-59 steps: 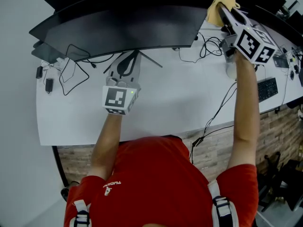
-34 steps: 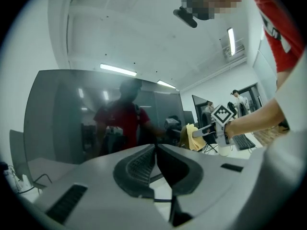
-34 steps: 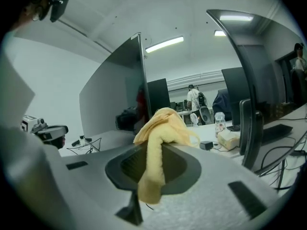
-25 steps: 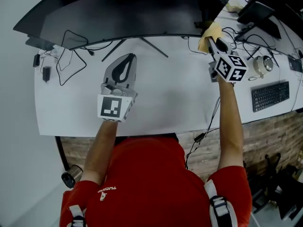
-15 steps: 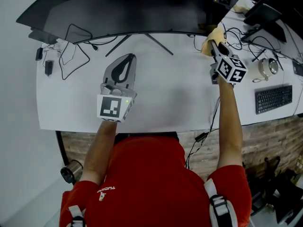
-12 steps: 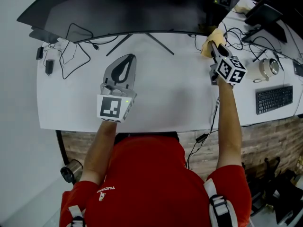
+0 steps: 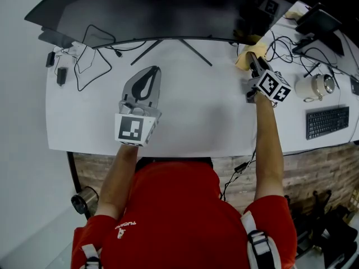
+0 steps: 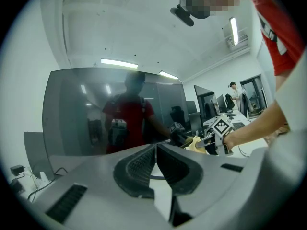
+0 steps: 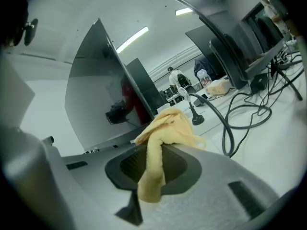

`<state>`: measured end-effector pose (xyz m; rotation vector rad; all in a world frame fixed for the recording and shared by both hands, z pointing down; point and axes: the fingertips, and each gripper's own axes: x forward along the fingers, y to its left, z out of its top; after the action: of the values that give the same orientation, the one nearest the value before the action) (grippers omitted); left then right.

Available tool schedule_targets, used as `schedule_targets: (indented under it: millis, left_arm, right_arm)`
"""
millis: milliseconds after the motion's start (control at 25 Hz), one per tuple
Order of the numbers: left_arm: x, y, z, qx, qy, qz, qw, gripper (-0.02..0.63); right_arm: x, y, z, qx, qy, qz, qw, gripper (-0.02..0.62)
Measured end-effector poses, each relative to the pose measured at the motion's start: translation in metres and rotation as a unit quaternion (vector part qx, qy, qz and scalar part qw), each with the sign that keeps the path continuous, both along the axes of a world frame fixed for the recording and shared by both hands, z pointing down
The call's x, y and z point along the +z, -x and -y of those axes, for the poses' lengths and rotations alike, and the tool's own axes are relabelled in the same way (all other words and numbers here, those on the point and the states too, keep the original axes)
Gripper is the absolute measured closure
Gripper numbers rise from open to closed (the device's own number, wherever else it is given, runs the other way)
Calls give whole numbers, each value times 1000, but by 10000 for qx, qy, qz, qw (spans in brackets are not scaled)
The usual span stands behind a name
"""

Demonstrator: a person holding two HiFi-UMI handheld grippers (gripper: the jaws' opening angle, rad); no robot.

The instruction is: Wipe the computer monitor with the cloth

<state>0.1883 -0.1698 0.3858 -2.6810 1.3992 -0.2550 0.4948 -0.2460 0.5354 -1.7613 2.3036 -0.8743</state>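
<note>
Your right gripper pinches the cloth; your left gripper is closed and empty. The cables at the cloth's 2 o'clock could snag it and tug it loose.

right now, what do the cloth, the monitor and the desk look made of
Cloth: soft yellow fabric, perhaps microfibre, matt; it bunches and droops limply.
Monitor: dark, glossy screen, glass or plastic; it gives clear reflections.
Desk: smooth white top, probably laminate; flat, even, no grain.

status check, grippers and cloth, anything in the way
Left gripper shut, empty, over desk. Right gripper shut on yellow cloth, by monitor's lower right corner. Cables on desk just right of cloth.
</note>
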Motion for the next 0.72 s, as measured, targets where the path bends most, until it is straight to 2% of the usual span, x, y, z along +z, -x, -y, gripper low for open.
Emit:
schedule_targets:
  millis: [280,720]
  left_arm:
    - [6,11,1,21,101,28,9999,591]
    - [3,42,11,-2,35,-180,9998,591]
  right_arm:
    - [-6,22,0,88,-160,657,9977,529]
    - [-10,81,10,-153,-189,763,9968,529]
